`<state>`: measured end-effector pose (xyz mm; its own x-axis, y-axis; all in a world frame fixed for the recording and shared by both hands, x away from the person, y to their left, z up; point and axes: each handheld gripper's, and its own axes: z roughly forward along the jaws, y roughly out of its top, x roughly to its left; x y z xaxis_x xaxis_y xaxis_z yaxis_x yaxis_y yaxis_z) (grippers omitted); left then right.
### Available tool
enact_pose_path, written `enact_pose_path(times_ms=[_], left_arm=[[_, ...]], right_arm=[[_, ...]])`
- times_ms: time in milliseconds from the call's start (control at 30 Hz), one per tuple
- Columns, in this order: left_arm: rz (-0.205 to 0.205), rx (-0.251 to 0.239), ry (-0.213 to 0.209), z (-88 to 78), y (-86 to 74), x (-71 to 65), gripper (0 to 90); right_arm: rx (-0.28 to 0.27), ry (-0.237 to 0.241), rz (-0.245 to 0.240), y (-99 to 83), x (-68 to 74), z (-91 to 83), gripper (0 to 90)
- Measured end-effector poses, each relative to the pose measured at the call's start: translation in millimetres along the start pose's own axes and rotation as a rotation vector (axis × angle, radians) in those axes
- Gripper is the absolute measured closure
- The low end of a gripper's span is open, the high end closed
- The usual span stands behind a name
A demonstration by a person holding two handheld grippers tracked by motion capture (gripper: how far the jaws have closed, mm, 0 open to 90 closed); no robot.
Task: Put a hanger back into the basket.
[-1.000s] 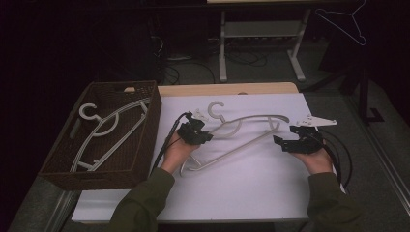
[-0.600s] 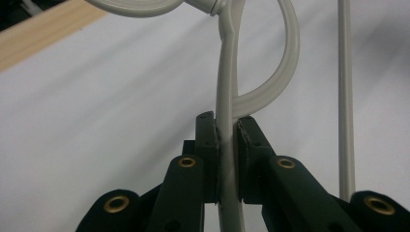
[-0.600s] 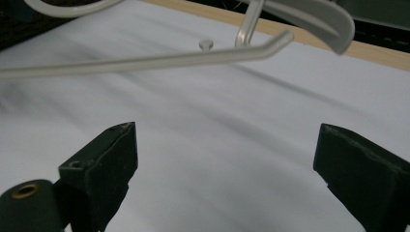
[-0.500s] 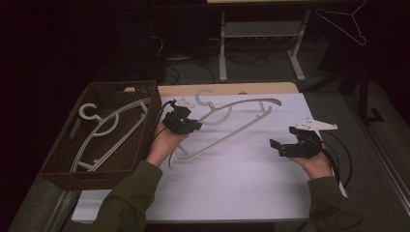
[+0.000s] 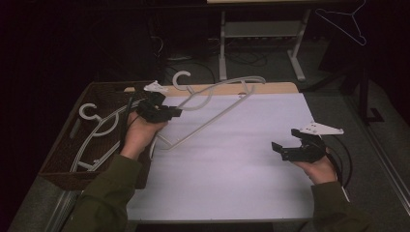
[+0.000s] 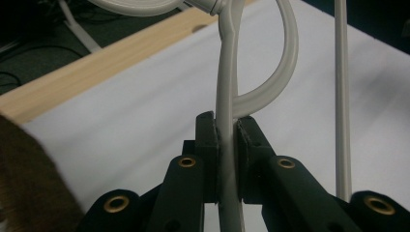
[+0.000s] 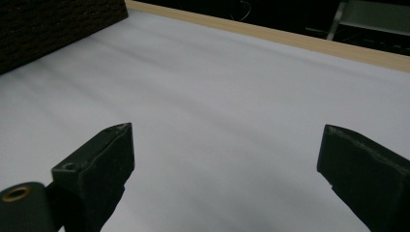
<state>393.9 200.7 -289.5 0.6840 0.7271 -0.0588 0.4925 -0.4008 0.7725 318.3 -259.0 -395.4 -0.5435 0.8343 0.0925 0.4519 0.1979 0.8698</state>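
A pale grey plastic hanger [image 5: 217, 104] hangs tilted above the white table sheet [image 5: 232, 164], its hook [image 5: 183, 79] at the far left. My left gripper [image 5: 171, 113] is shut on one arm of it near the hook. In the left gripper view the pads [image 6: 208, 140] squeeze that hanger's arm [image 6: 227, 82]. My right gripper [image 5: 283, 151] rests low at the table's right, apart from the hanger. Its jaws have just been opening and stand wide, with nothing but bare sheet between them in the right gripper view [image 7: 225, 145].
A dark wicker basket [image 5: 60, 154] stands at the table's left with another grey hanger [image 5: 96, 125] lying in it; its corner [image 7: 48, 24] shows in the right gripper view. Behind the table's wooden back edge [image 5: 270, 88] stands a metal frame [image 5: 261, 34].
My left hand has lifted the hanger and carried it left toward the basket. The right gripper has opened, and the hanger's end has drawn away from it.
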Motion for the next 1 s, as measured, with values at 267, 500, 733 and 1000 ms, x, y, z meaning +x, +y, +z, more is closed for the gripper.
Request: enact_pose_path(times_ms=[267,500,733,1000], left_arm=[[-0.028,-0.038,0.094,-52.4,-0.3,36.3,81.5],[-0.066,-0.048,0.172,-86.8,-16.1,65.5,81.5],[-0.106,-0.053,0.230,-112.9,-35.2,91.1,81.5],[-0.134,-0.029,0.291,-130.3,-56.1,114.4,81.5]], right_arm=[[0.004,0.002,-0.002,0.3,1.2,2.2,5.3],[-0.003,0.002,-0.003,0.6,1.1,1.9,5.3],[-0.001,0.002,-0.008,0.6,1.6,3.1,5.3],[-0.002,0.000,-0.006,0.6,1.2,3.0,5.3]])
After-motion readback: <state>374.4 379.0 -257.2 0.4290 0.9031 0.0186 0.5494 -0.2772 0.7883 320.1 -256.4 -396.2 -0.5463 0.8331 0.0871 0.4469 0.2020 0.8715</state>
